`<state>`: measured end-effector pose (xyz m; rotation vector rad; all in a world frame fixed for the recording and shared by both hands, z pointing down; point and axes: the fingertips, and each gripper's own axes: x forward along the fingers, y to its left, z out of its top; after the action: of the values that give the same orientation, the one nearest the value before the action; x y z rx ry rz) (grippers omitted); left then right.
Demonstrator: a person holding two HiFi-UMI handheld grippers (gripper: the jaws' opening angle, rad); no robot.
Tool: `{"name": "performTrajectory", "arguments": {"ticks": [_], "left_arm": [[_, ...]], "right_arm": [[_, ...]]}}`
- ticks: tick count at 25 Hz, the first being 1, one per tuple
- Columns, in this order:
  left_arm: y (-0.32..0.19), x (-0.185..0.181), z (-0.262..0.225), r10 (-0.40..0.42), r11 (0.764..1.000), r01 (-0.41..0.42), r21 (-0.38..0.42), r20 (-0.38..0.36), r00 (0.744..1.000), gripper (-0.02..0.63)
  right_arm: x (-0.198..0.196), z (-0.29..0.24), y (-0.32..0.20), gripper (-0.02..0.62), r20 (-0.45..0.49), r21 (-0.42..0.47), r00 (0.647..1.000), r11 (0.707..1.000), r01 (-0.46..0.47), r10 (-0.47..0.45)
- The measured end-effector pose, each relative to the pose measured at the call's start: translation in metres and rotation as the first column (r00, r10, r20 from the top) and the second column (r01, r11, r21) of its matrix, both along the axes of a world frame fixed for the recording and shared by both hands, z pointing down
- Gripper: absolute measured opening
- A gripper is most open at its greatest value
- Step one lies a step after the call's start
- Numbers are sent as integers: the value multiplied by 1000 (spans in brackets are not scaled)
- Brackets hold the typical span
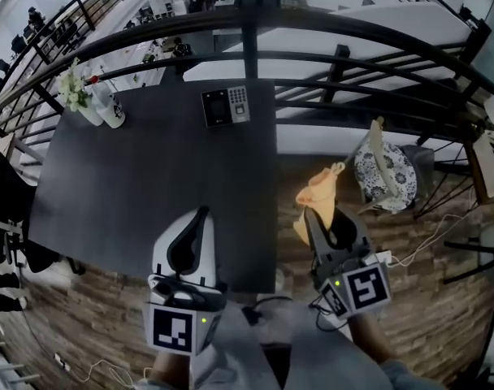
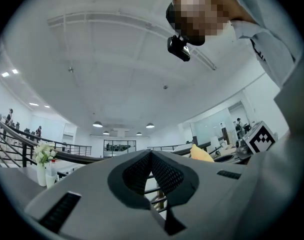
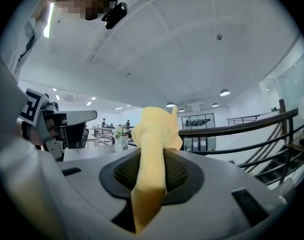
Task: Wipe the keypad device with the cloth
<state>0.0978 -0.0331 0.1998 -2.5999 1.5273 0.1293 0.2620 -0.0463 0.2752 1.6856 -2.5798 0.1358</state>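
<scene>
Tongs on the right (image 1: pixel 310 215) clamp the yellow cloth (image 1: pixel 318 189) — left tongs (image 2: pixel 151 155) pressed together, empty.

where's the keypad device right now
In the head view the keypad device lies on the dark table at its far edge, near the right corner, beside the railing; the flower vase stands at the far left corner.

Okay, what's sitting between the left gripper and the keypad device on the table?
Nothing: the head view shows only bare dark table between the left gripper and the keypad device.
</scene>
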Motion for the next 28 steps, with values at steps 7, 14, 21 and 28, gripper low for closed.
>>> {"name": "performTrajectory", "arguments": {"ticks": [7, 14, 21, 28], "left_arm": [[-13, 13, 9, -80, 996, 81, -23, 40, 996, 8], [-32, 1, 23, -133, 990, 136, -46, 57, 989, 6], [-62, -24, 37, -145, 986, 148, -75, 44, 988, 8], [-96, -45, 51, -128, 987, 132, -97, 38, 991, 8]], "right_arm": [[2, 12, -31, 103, 2, -15, 994, 994, 106, -106], [-7, 29, -62, 103, 5, -46, 991, 990, 132, -132], [-31, 44, -95, 103, 3, -90, 991, 987, 136, -137], [-53, 63, -140, 103, -10, -121, 993, 985, 119, -121]]}}
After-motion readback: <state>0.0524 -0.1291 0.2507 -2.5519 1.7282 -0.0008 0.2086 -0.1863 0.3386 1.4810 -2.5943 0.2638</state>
